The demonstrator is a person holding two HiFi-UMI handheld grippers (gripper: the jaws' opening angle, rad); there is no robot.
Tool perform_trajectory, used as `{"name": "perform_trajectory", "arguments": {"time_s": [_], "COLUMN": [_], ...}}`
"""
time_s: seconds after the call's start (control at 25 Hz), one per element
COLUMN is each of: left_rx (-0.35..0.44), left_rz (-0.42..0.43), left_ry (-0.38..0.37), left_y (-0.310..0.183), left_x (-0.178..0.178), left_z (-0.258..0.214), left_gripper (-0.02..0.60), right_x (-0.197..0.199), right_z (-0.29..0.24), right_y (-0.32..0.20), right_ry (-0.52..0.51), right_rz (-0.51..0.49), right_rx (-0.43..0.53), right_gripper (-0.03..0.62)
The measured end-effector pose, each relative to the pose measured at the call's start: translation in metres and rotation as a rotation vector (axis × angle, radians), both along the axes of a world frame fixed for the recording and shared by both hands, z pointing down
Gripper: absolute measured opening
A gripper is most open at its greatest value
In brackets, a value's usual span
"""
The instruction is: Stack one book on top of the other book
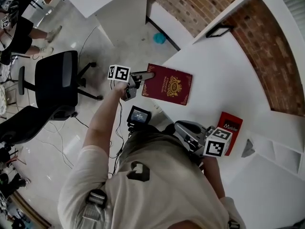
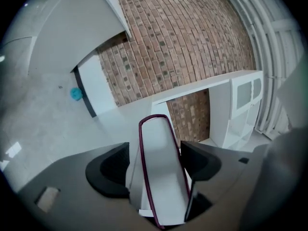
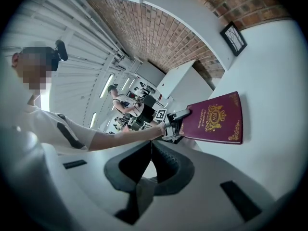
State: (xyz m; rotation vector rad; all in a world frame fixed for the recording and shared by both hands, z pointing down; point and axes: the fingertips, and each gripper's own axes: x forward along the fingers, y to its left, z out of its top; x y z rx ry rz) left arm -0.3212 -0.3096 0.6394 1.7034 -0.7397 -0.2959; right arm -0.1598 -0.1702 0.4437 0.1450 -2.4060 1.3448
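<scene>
The person's pale shirt (image 1: 157, 175) is filling the bottom of the head view, nearest the camera. Just above it, at lower right, the right gripper (image 3: 148, 148) is hovering with its fingers pressed together on nothing. The small red book (image 1: 231, 128) is lying flat on the white counter (image 1: 214, 75) just beside that gripper's marker cube, which is partly hiding it.

Further up, left of centre, the left gripper (image 2: 155, 148) is reaching in from the counter's edge. Its fingers (image 2: 108, 172) are standing partly open, one against each cover of the maroon hardback (image 1: 167, 84), so it is pinching the book by a short edge, near a corner. In the left gripper view the pale page block is running straight up the middle between the two fingers. I cannot tell whether the book is lifting off the counter.

The hardback is looking stiff and fairly weighty for a pinch so close to a corner. Its smooth, gold-stamped cover is likely to slip or pivot, so a deeper hold at mid-edge would probably be steadier. The red book is looking lighter and smaller, which probably makes it the easier one to carry.

Beyond the counter, a brick wall (image 1: 200, 1) is crossing the top of the frame.
</scene>
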Motion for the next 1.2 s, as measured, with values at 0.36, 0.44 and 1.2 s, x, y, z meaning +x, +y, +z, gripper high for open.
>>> {"name": "perform_trajectory", "arguments": {"time_s": [0.36, 0.44, 1.2], "left_rx": [0.016, 0.012, 0.009], "left_rz": [0.025, 0.064, -0.213], "left_ry": [0.041, 0.036, -0.004], "left_y": [-0.017, -0.02, -0.004], "left_x": [-0.002, 0.007, -0.052], "left_z": [-0.002, -0.001, -0.01], "left_gripper": [0.356, 0.354, 0.262], "right_x": [0.002, 0.004, 0.005], "right_z": [0.009, 0.01, 0.008], "right_y": [0.003, 0.001, -0.014], "right_ry": [0.046, 0.053, 0.033], "right_rz": [0.0, 0.006, 0.005], "right_rx": [-0.005, -0.007, 0.014], "right_gripper": [0.008, 0.008, 0.008]}}
